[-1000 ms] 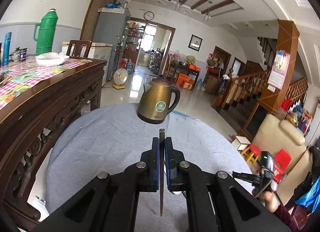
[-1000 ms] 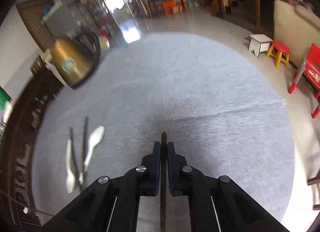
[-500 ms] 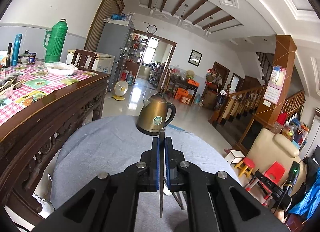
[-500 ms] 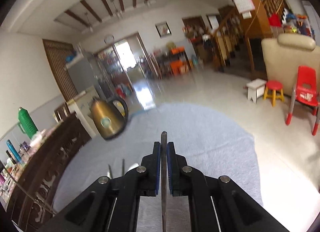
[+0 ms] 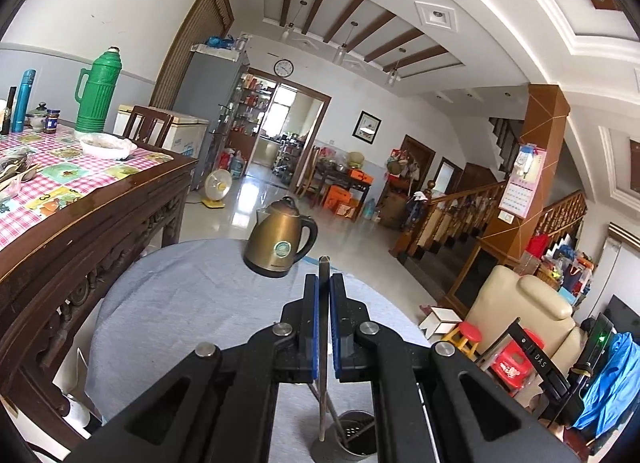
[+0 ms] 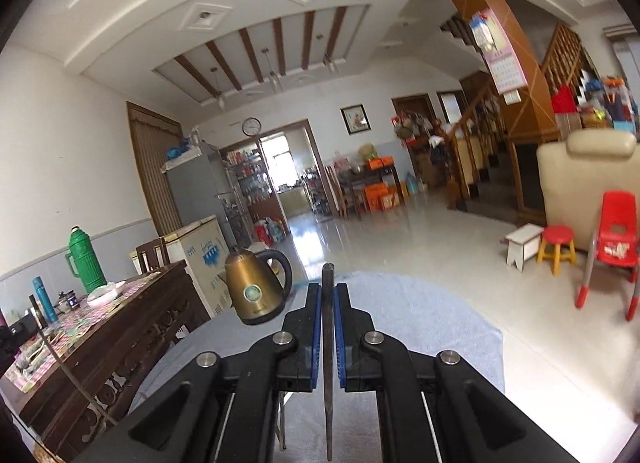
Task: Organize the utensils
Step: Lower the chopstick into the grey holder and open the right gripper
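My left gripper [image 5: 323,283] is shut on a thin metal utensil handle [image 5: 322,343] held edge-on. Its lower end hangs over a perforated metal utensil holder [image 5: 352,437] that stands on the grey round table [image 5: 180,323] and holds another thin utensil. My right gripper [image 6: 328,291] is shut on a second thin metal utensil [image 6: 328,363], held edge-on above the grey table [image 6: 420,323]. Which kind of utensil each one is cannot be told.
A brass electric kettle [image 5: 280,243] stands at the table's far edge; it also shows in the right wrist view [image 6: 254,289]. A dark wooden table [image 5: 80,199] with a checked cloth and a green thermos [image 5: 96,91] stands to the left. Red stools and a cream armchair [image 6: 588,179] are on the right.
Both grippers have tilted up from the table toward the room, each keeping its utensil. The utensil holder has come into view under the left gripper. The loose utensils have left the right view.
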Available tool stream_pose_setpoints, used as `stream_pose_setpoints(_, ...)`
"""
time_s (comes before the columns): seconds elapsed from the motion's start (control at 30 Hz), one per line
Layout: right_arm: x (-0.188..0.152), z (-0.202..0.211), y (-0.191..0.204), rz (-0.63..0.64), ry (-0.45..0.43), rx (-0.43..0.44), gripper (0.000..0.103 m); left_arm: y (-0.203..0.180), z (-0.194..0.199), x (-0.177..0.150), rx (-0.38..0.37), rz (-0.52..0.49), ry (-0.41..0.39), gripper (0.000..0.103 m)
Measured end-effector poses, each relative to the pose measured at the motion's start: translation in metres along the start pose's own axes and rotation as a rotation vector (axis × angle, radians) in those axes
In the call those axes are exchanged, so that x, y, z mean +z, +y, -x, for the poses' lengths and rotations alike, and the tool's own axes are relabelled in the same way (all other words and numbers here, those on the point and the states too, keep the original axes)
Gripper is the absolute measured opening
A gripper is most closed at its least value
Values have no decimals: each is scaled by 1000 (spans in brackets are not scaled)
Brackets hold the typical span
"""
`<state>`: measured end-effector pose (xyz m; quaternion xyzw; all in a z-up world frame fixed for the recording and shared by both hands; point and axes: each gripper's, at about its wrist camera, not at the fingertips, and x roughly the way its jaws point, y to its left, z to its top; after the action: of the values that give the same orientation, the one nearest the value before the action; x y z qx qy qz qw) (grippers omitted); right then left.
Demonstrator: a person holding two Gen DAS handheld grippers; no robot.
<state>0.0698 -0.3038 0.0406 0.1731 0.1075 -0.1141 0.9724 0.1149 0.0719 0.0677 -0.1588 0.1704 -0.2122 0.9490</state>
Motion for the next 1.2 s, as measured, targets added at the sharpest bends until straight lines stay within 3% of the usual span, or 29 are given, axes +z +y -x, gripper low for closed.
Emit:
stream_pose_setpoints(0.6,10,37,38,24,-47,143,7,-29,-8,-10,-63,-5,17,5)
stream_pose_setpoints(0.8,-5,27,53,50,-1,185,7,-32,-19,-20,-49,-10,48,5)
stream_pose_setpoints(1.2,-25,12,60,98,89,186,7,-38,-30,-32,-12,-42,92,5)
